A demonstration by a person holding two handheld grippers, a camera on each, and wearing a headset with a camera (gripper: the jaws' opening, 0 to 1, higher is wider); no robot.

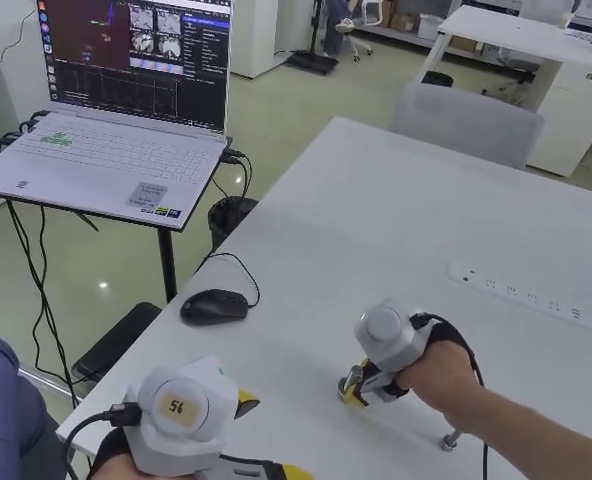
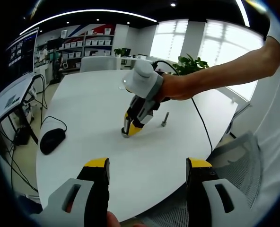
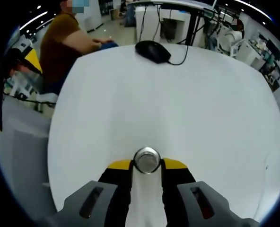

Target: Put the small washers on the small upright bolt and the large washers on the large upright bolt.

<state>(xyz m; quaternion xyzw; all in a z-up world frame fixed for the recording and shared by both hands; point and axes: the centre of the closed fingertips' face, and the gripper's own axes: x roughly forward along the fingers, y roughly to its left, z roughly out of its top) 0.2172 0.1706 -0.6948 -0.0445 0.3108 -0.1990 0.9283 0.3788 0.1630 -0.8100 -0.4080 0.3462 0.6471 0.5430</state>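
My right gripper points down at the white table, and its yellow-tipped jaws stand close on a round shiny metal part. Whether that part is a washer or a bolt's top I cannot tell. In the left gripper view the right gripper has its tips at the tabletop, with the metal part under them. To its right a small upright bolt stands on the table, and this bolt is beside the hand in the head view. My left gripper is open and holds nothing; it hovers near the table's front edge.
A black mouse with its cable lies at the table's left edge. A laptop sits on a stand off to the left. A white power strip lies at the far right, and a grey chair stands behind the table.
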